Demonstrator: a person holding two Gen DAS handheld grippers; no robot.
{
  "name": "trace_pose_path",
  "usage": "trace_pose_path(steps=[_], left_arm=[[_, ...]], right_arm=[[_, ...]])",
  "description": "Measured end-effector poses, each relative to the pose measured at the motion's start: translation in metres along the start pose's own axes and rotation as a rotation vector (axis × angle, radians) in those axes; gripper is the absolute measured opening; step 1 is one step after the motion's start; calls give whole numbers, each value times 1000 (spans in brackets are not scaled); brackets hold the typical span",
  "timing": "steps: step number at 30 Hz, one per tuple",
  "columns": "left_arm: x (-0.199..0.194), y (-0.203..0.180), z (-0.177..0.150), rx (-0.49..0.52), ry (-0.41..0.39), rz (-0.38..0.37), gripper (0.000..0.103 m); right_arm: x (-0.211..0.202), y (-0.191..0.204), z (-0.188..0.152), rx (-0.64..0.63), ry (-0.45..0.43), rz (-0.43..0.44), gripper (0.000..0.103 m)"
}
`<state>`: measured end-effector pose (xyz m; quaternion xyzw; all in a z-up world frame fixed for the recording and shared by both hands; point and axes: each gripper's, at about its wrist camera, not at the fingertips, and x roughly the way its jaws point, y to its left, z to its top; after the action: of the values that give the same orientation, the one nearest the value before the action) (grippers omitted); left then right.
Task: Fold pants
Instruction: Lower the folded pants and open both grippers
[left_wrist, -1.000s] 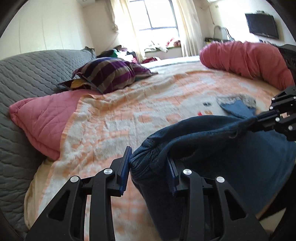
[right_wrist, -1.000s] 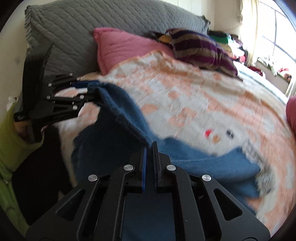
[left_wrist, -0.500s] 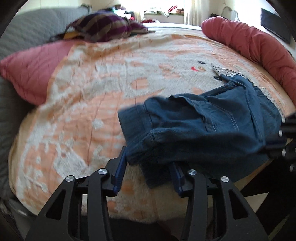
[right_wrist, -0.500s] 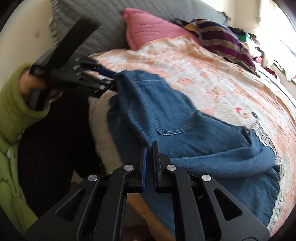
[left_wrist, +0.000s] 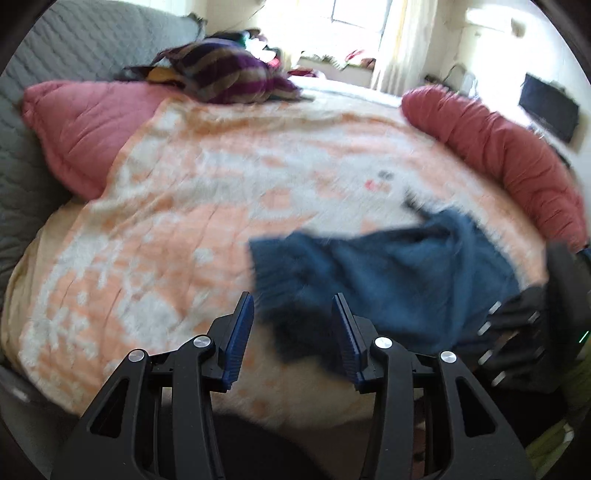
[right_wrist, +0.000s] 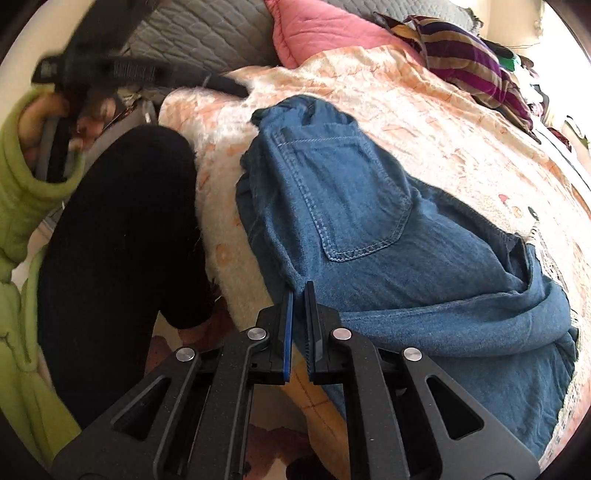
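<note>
Blue jeans (right_wrist: 351, 206) lie spread on the orange and white blanket (left_wrist: 184, 206), back pocket up, near the bed's front edge. My right gripper (right_wrist: 300, 290) is shut on the near edge of the jeans, and the seam runs into its closed jaws. My left gripper (left_wrist: 292, 297) is open; blurred denim (left_wrist: 388, 266) shows beyond and between its fingers, but the pads do not press on it. In the right wrist view the left gripper (right_wrist: 236, 88) hovers just left of the jeans' far waist corner, apart from it.
A pink pillow (left_wrist: 85, 129) and a striped purple pillow (left_wrist: 221, 74) rest against the grey quilted headboard (left_wrist: 74, 48). A red bolster (left_wrist: 498, 147) lines the bed's right side. A person's black-clad leg (right_wrist: 118, 229) and green sleeve (right_wrist: 22, 184) stand at the bed's edge.
The jeans hung lifted between both grippers, and now they lie on the bed. My left gripper let go of the waist corner and drew away. My right gripper sank with the cloth, still shut.
</note>
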<state>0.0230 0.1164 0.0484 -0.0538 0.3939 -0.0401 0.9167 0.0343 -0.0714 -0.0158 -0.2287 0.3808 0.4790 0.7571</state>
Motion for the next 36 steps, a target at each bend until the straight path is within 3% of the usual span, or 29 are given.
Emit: trace_pose_path(steps=[3,6,8,12,16,19,23,25,30,36], left_arm=[[23,-17,9,29,29,-45,42],[67,-18,-2,25,149,7,42],[79,-15,-12,25,180,30,42],[76,-13,-13,16,168,15,43],[75,-12,-14,22,163,18,43],[74,-11,-14,15,162,12,43],[73,-12,-15,15,161,9,43],[72,-12,-14,17,155,9,43],[38,-22,-6,38,56,-17,44],[8,-44,9,63,-19,-31,56]], right_arm=[[2,-1,-1,17,14,34,5],[1,-3,-1,38,21,91,12],[-7,-4,-1,51,-5,129,12],[-28,-16,5,98,-116,109,27],[-26,-28,11,180,-141,56,29],[-11,-29,11,216,-99,18,34],[22,-35,2,250,63,-5,36],[20,-32,2,233,55,-10,37],[-20,-41,8,254,-97,-28,44],[-53,-79,0,374,-208,-115,52]])
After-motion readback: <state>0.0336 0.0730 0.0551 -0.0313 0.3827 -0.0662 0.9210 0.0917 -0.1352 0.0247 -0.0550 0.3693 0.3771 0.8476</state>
